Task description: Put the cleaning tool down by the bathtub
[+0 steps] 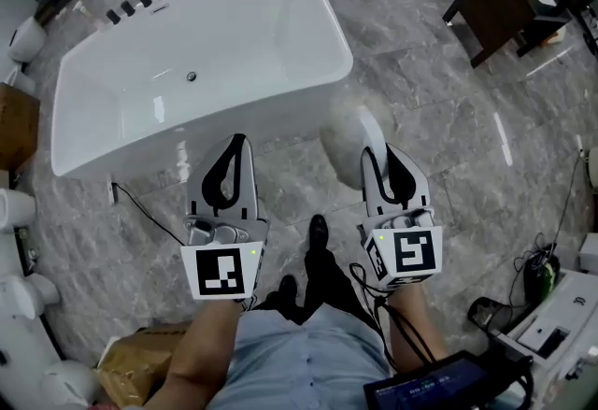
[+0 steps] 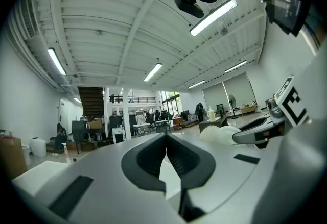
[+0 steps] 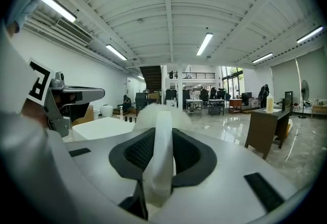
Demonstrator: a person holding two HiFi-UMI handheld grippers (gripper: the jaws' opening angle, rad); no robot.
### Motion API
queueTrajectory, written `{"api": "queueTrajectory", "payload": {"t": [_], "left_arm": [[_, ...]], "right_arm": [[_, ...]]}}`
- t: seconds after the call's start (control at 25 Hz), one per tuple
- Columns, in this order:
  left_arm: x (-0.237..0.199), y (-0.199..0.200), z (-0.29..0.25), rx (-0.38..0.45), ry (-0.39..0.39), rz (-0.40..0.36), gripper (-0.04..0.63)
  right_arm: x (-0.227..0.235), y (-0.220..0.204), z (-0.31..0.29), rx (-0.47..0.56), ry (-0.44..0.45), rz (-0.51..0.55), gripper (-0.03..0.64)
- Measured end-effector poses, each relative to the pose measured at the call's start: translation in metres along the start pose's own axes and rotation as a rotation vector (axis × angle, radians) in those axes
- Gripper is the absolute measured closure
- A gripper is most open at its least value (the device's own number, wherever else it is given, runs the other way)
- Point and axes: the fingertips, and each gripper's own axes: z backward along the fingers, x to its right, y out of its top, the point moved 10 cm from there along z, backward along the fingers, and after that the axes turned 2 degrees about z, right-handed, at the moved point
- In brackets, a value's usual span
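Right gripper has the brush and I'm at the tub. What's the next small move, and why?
Probably lower the right gripper toward the floor beside the bathtub. Its jaws grip the brush by its handle, and the fluffy head hangs just off the tub's corner, not yet set down.

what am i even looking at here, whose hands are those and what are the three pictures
There is no robot here. A person stands on a marble floor and holds a two-jaw tool in each hand; the cubes with black squares are part of those tools. The head view comes from a camera on the person's head, looking steeply down. The other two come from cameras riding on each tool, looking along its jaws into the hall.

Ahead is a white bathtub, with a dark table further off. The left gripper is shut and empty. The right gripper is clamped on a cleaning tool, a fluffy white head on a white handle.
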Motion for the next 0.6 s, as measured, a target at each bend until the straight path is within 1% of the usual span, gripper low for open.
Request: {"api": "queueTrajectory", "payload": {"t": [0.2, 0.32, 0.48, 0.6], "left_arm": [[0.0, 0.008, -0.034, 0.008, 0.02, -0.003, 0.578], [0.0, 0.015, -0.047, 0.023, 0.036, -0.008, 0.578], [-0.003, 0.024, -0.057, 0.051, 0.064, -0.008, 0.578], [-0.007, 0.028, -0.059, 0.058, 0.086, -0.003, 0.578]], "right_arm": [[0.023, 0.012, -0.027, 0.02, 0.026, 0.01, 0.514], [0.034, 0.022, -0.036, 0.032, 0.025, 0.011, 0.514], [0.043, 0.033, -0.049, 0.05, 0.059, 0.042, 0.514], [0.044, 0.042, -0.056, 0.06, 0.06, 0.04, 0.514]]}}
